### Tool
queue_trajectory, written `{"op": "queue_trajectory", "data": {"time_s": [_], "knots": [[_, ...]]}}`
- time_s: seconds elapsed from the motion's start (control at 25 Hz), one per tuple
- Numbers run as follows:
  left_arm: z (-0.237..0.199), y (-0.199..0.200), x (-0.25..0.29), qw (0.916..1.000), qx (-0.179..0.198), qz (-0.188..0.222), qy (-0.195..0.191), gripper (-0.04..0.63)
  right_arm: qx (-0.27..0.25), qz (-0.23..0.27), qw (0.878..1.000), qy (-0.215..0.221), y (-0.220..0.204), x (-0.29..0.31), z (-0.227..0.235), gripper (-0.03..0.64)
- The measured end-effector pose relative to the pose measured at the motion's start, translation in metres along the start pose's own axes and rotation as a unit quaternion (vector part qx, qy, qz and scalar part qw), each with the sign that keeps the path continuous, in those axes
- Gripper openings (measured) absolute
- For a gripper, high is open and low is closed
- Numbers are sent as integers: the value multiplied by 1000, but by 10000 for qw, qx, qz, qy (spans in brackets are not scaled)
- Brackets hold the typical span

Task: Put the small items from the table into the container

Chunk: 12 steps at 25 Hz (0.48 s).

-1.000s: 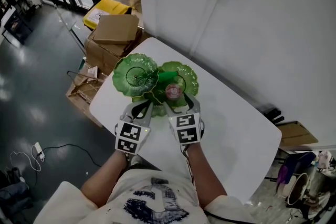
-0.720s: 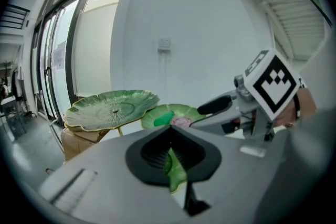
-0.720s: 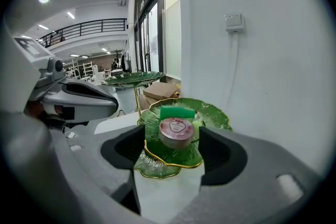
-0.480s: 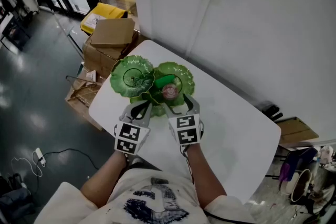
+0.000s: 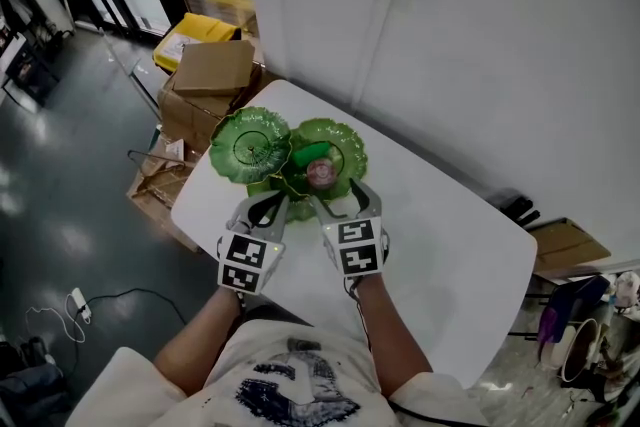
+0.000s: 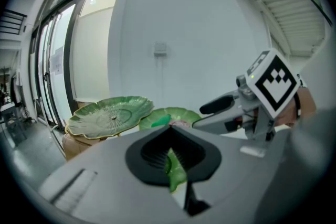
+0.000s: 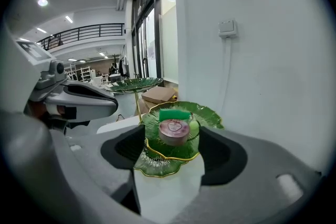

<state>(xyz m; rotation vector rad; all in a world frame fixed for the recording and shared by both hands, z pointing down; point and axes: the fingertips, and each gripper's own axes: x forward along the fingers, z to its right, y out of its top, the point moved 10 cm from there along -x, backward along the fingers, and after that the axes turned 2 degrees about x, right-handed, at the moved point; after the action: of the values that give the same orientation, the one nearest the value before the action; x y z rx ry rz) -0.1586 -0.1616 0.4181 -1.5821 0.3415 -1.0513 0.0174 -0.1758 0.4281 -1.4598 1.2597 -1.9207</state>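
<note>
White table (image 5: 440, 245) against a white wall, with both your grippers at the green leaf-dish stand (image 5: 352, 137).
Your left gripper (image 5: 266, 206) has its jaws pressed together. Your right gripper (image 5: 341, 201) gapes wide, holding nothing. The pink tin (image 5: 322, 174) and green block (image 5: 313, 153) lie on the stand's right leaf; the tin's label is unreadable.

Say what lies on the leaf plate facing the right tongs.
A round pink tin, a green block behind it, a pale green piece beside it. The tin covers the leaf plate's middle.
</note>
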Motion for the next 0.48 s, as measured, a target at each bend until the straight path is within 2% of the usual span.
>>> {"op": "queue_trajectory", "data": {"time_s": [0.28, 0.48], "knots": [[1, -1, -8, 10000, 36, 47, 38, -11, 155, 215, 9996, -119, -7, -10, 1, 316], [-2, -1, -16, 9998, 109, 84, -164, -11, 382, 499, 9977, -260, -3, -26, -7, 314]]}}
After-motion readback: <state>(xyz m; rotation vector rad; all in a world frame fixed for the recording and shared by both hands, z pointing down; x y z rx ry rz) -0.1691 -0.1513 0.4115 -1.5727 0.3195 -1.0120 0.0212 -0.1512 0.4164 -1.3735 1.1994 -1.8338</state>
